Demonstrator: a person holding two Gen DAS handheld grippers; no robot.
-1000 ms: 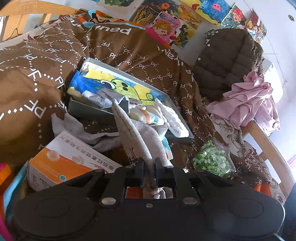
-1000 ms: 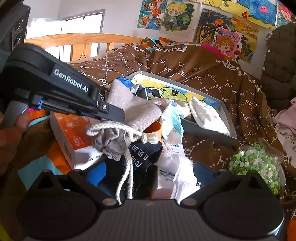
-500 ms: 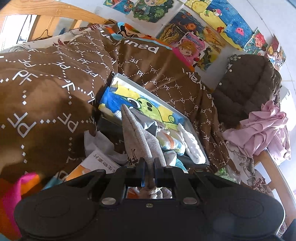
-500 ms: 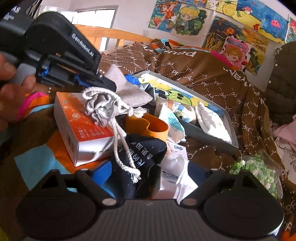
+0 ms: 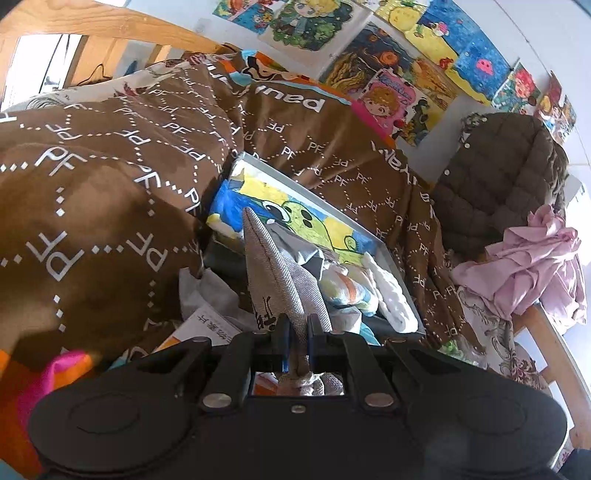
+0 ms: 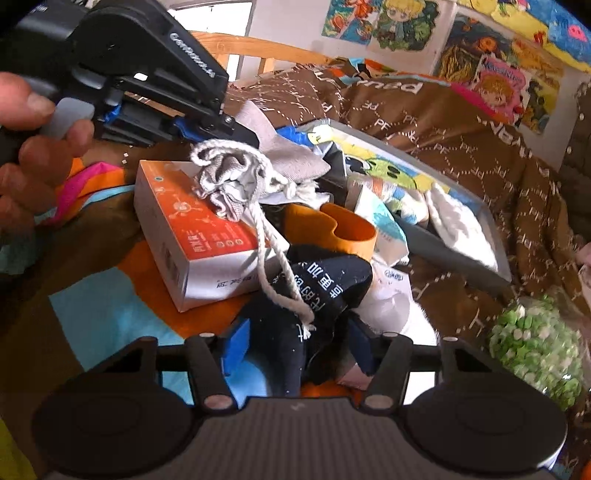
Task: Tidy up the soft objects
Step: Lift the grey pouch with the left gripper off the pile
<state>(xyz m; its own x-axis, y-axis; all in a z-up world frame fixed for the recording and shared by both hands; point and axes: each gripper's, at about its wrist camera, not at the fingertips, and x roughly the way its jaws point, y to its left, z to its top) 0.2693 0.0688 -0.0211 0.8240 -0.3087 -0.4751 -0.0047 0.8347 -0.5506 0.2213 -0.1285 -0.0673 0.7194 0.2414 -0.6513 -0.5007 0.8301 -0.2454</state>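
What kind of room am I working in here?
Most likely a child's bedroom: a wooden bed frame behind a rumpled brown quilt, and cartoon drawings taped across the wall. Loose clothes and a grey tray of soft items lie on the bed.

"PF" was printed repeatedly in white across the brown quilted blanket [image 5: 110, 206]; mirrored "paued" was read near its far edge.

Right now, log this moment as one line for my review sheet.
left gripper: shut on grey woven drawstring pouch | right gripper: closing around dark navy printed sock, pads not yet pressing | grey tray: part filled
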